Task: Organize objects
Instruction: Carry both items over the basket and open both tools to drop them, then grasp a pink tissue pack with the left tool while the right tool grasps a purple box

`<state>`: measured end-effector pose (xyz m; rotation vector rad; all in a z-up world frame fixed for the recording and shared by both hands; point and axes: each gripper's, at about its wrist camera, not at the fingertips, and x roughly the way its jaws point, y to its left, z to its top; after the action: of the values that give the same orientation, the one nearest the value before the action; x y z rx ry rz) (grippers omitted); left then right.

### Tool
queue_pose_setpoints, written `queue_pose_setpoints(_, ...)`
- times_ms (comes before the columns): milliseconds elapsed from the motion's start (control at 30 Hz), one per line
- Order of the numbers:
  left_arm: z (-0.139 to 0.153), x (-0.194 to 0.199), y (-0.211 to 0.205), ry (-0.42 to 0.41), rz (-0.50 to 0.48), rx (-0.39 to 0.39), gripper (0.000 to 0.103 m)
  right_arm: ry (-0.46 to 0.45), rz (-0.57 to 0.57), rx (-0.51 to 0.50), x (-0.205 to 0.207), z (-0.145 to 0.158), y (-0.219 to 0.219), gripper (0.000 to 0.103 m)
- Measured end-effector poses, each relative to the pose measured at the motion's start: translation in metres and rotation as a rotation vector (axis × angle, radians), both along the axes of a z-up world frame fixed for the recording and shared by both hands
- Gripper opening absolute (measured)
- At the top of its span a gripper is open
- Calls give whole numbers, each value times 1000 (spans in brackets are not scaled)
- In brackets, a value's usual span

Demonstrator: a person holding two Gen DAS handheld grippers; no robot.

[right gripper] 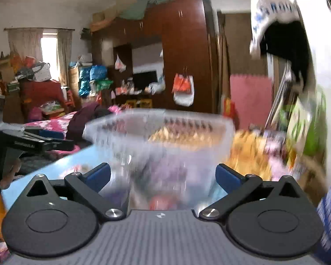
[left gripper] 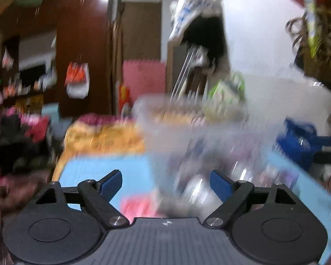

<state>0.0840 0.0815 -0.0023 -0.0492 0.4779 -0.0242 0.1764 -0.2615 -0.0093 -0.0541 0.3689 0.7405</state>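
Both views smeared by motion. Clear plastic bin [right gripper: 158,137]: walls streaked, rim edges doubled; contents [right gripper: 163,176] read only as purple, pink and red patches, not identifiable. In the left wrist view the same bin [left gripper: 187,128] is blurrier still (right wall dissolves into the background). Pink object [left gripper: 139,205] on the blue surface [left gripper: 94,172] is partly hidden behind the left tool's body. Blue box [right gripper: 329,216] is cut off by the frame's right edge, print illegible. Lettering on the hanging white bag [right gripper: 271,6] is unreadable. Yellow patterned fabric [left gripper: 103,137]: pattern indistinct.
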Motion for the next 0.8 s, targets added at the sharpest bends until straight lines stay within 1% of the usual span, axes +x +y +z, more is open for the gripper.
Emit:
queue_pose_setpoints(67,-13,1,10,45,30,-27,89,35,-46,-74,5,-13,7,103)
queue_pose_setpoints(133,-23,7,10,76,32,-7,89,47,-53,-119,10,-22,19,103)
queue_pose_setpoints(233,-36,25,4,148,50,36,89,58,-52,-159,14,-29,36,103)
queue_pose_setpoints(267,-39,29,2,162,50,46,89,56,-53,-174,14,-33,38,101)
queue_pose_setpoints(300,-42,34,0,177,50,53,89,58,-51,-183,15,-37,39,92)
queue_pose_setpoints(333,-45,36,-2,198,52,53,86,64,-48,-184,16,-39,39,85)
queue_pose_setpoints(367,-44,37,-4,196,58,59,84,75,-38,-185,16,-42,35,70)
queue_pose_setpoints(400,-44,34,-3,187,62,59,83,82,-33,-189,13,-45,33,62)
queue_pose_setpoints(433,-43,33,-4,184,60,47,83,83,-31,-194,11,-46,32,60)
queue_pose_setpoints(467,-44,33,-3,192,65,47,80,75,-41,-203,8,-48,31,57)
queue_pose_setpoints(500,-43,32,-4,190,75,66,74,69,-52,-211,6,-49,29,46)
queue_pose_setpoints(533,-43,30,-7,187,91,84,61,66,-56,-210,5,-50,27,47)
queue_pose_setpoints(567,-43,28,-7,182,98,90,60,65,-52,-201,3,-50,25,46)
queue_pose_setpoints(633,-42,23,-5,170,84,65,59,74,-45,-169,-1,-49,18,46)
queue_pose_setpoints(667,-42,19,-5,162,82,70,59,73,-40,-143,-4,-49,13,46)
queue_pose_setpoints(733,-39,8,-7,123,82,65,59,69,-34,-116,-12,-49,10,46)
queue_pose_setpoints(800,-36,-4,-6,76,48,32,59,58,-31,-103,-19,-51,10,46)
